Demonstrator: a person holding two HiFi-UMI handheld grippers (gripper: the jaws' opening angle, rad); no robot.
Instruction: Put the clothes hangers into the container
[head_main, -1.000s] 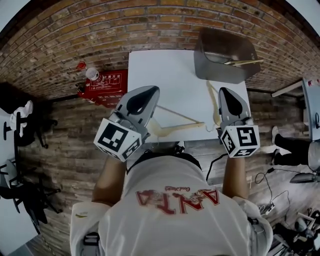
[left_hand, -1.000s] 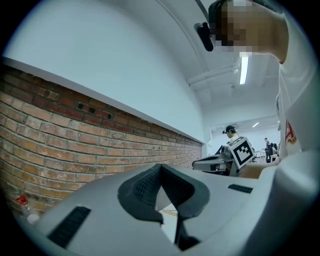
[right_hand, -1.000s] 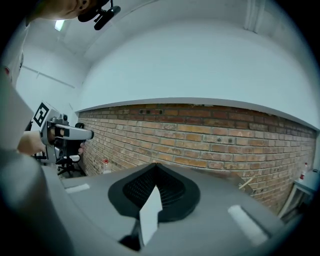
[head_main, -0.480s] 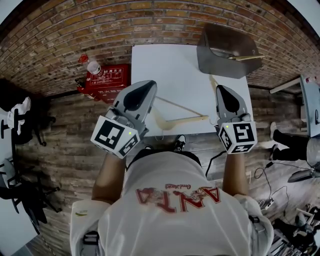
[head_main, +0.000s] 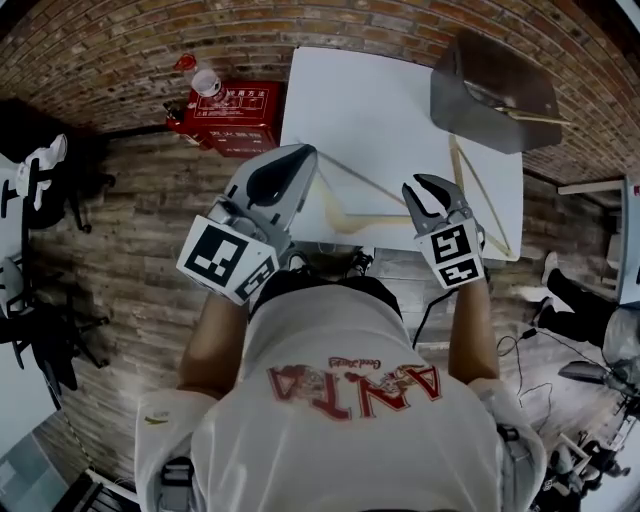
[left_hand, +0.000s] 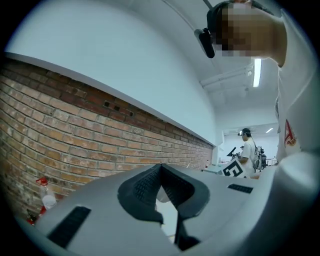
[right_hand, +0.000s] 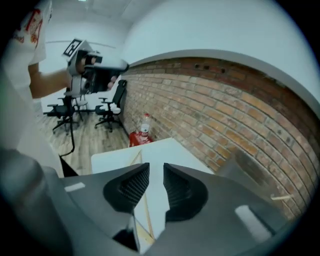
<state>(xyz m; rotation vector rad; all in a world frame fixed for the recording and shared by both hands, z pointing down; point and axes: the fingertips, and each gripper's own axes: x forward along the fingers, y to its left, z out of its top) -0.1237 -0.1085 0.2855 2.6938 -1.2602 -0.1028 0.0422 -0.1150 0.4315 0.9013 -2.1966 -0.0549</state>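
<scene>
Two wooden hangers lie on the white table (head_main: 400, 110): one (head_main: 372, 217) near its front edge, between my grippers, and a second (head_main: 468, 180) to the right, seen under my right jaws (right_hand: 143, 220). A third hanger (head_main: 530, 115) sticks out of the grey container (head_main: 495, 90) at the far right corner. My left gripper (head_main: 300, 157) hovers level over the table's front left edge, its jaws meeting at the tips (left_hand: 160, 170) with nothing in them. My right gripper (head_main: 432, 190) tilts down over the front edge; its jaws (right_hand: 156, 185) have just been opening and nothing is between them.
A red box (head_main: 235, 110) with a bottle (head_main: 205, 82) stands on the floor by the brick wall, left of the table. Black office chairs (head_main: 30, 210) are at the far left. Cables and a person's legs (head_main: 580, 290) are on the right.
My right gripper has dropped and tipped down towards the table's front edge, and its jaws have parted. My left gripper shifted a little. The head view has swung, so the table sits further right.
</scene>
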